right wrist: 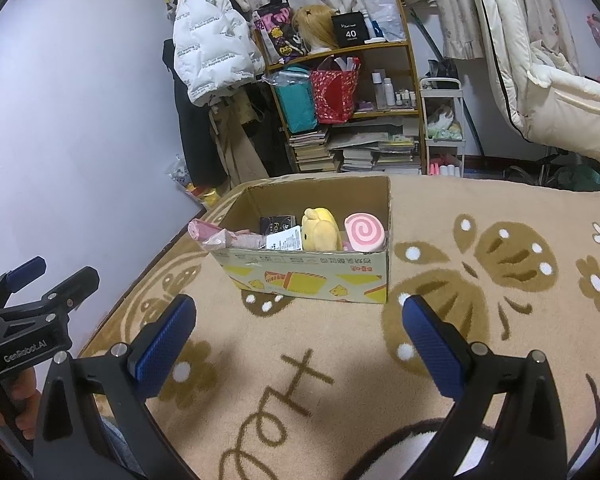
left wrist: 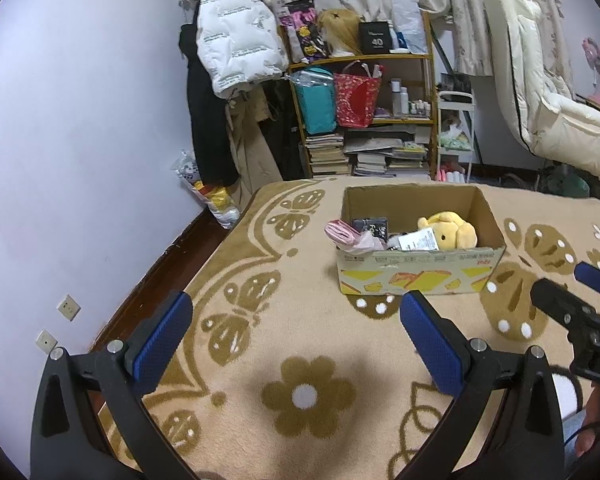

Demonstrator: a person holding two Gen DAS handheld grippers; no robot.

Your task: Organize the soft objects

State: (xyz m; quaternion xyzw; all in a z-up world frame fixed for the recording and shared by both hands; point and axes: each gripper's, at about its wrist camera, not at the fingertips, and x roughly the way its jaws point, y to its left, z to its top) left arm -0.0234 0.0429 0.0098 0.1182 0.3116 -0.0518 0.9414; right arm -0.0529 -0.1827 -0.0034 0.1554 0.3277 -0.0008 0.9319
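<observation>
Here, carpet (left wrist: pixel 300 320): beige pile with brown butterflies and flowers, bearing everything below.
Shelf (left wrist: pixel 428 92): against the far wall, stacked books at its foot, a red bag (left wrist: pixel 356 100) and a teal bag (left wrist: pixel 318 104) on the middle board.
Cardboard box (right wrist: pixel 312 276): open-topped, standing on the carpet ahead of both grippers, well apart from them.
Yellow plush (right wrist: pixel 320 230): inside the box, near its middle.
Pink swirl roll (right wrist: pixel 364 232): inside the box at the right end, touching the wall.
Pink soft item (left wrist: pixel 346 236): draped over the box's left rim.
Left gripper (left wrist: pixel 296 332): jaws spread wide, empty, above bare carpet.
Right gripper (right wrist: pixel 298 330): jaws spread wide, empty, facing the box.
</observation>
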